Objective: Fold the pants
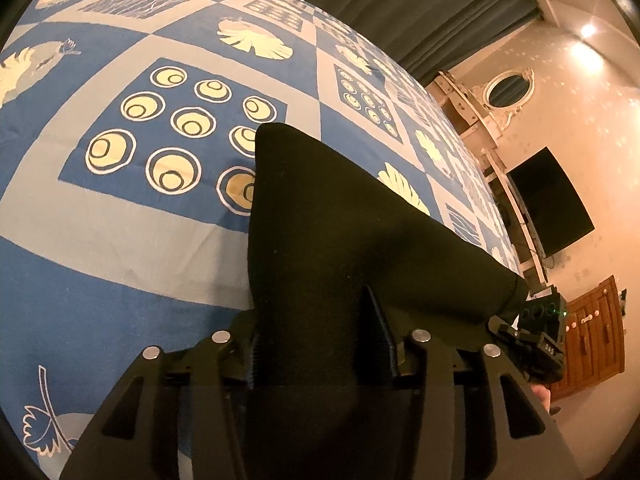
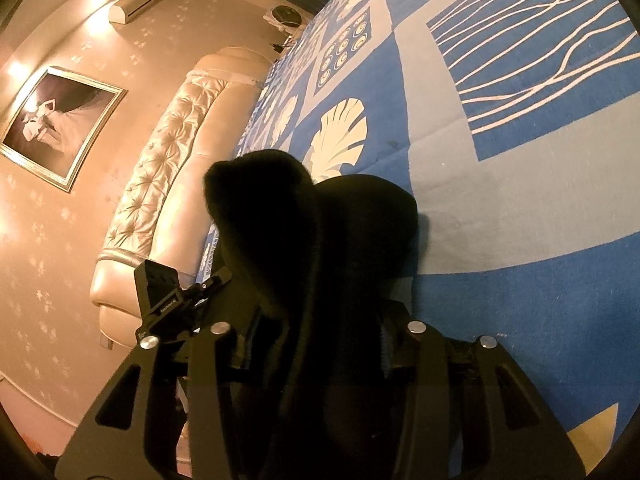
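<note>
The black pants [image 1: 332, 240] hang from both grippers above a bed covered by a blue patterned bedspread [image 1: 120, 208]. My left gripper [image 1: 320, 344] is shut on the pants; the cloth runs between its fingers and stretches right toward the other gripper [image 1: 536, 344], seen at the right edge. In the right wrist view my right gripper [image 2: 316, 340] is shut on a bunched fold of the pants [image 2: 316, 232], which hides its fingertips. The left gripper [image 2: 168, 300] shows at left there. The bedspread [image 2: 520, 200] lies below.
A tufted cream headboard [image 2: 160, 184] borders the bed's left side in the right wrist view, with a framed picture [image 2: 60, 124] on the wall. A dark TV [image 1: 552, 200], a wooden cabinet [image 1: 592, 332] and green curtains [image 1: 420, 4] stand beyond the bed.
</note>
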Motion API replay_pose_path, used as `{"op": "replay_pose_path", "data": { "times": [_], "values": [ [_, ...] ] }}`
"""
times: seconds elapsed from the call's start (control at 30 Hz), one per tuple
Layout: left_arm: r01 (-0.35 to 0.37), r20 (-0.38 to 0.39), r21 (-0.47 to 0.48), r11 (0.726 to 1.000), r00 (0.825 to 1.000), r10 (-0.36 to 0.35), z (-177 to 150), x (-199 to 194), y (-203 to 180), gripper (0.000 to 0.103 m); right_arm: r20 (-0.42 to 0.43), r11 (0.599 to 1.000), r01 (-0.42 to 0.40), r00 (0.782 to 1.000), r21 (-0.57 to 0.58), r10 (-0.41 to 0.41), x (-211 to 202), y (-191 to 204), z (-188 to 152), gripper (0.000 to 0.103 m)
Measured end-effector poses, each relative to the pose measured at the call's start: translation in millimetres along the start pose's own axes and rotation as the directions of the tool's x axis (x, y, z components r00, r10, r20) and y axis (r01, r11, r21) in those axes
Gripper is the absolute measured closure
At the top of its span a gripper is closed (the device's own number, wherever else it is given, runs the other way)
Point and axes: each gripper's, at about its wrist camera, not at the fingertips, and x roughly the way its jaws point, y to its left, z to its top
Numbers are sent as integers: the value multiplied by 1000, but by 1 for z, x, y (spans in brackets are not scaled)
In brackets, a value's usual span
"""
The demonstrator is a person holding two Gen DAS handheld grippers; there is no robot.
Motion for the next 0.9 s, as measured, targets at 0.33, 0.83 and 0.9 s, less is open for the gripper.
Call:
{"op": "replay_pose_path", "data": {
  "times": [0.33,0.83,0.9],
  "values": [
    [78,-5,-105,991,997,-79,-23,-34,17,42,68,997,-17,998,70,12,-50,2,-17,21],
    [155,-53,-225,962,984,-170,-84,-52,21,32,15,998,32,999,61,-32,-31,22,-69,12],
    [143,-37,-218,965,987,-154,-87,-52,19,32,18,997,52,998,60,-53,-29,25,-70,17]
  ]
}}
